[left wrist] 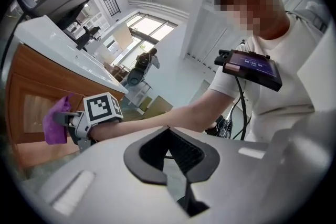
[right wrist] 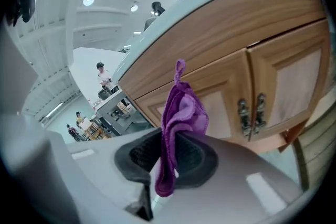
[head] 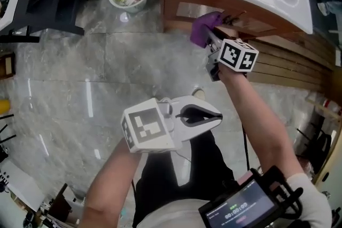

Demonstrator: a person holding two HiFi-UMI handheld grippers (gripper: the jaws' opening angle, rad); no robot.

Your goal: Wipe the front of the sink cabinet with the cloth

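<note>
Cloth [right wrist: 181, 107] pinched in the right tongs [right wrist: 168, 165], cabinet front [right wrist: 220, 39] just ahead; left tongs [left wrist: 170, 152] clenched empty, farther back.

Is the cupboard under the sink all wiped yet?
Picked up already: the purple cloth is clamped in the right gripper. Now it's held up at the wooden cabinet front, by the door handles. Wiping seems mostly left; the left gripper is shut and empty.
</note>
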